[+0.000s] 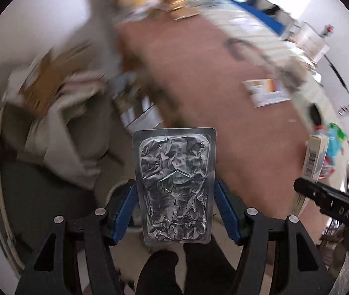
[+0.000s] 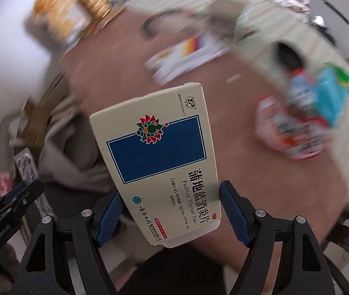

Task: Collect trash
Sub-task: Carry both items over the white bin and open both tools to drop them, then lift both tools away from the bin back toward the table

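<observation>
While tongs [image 1: 175, 211] grip blister pack [image 1: 175, 184], w/ bin [image 1: 51, 191] left, table [image 1: 199, 86] ahead.

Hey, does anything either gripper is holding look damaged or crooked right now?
Yes. The blister pack in the left gripper has crumpled, torn foil, and the medicine box sits tilted in the right gripper.

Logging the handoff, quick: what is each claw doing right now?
Left claw: closed on a silver blister pack.
Right claw: closed on a medicine box.
</observation>
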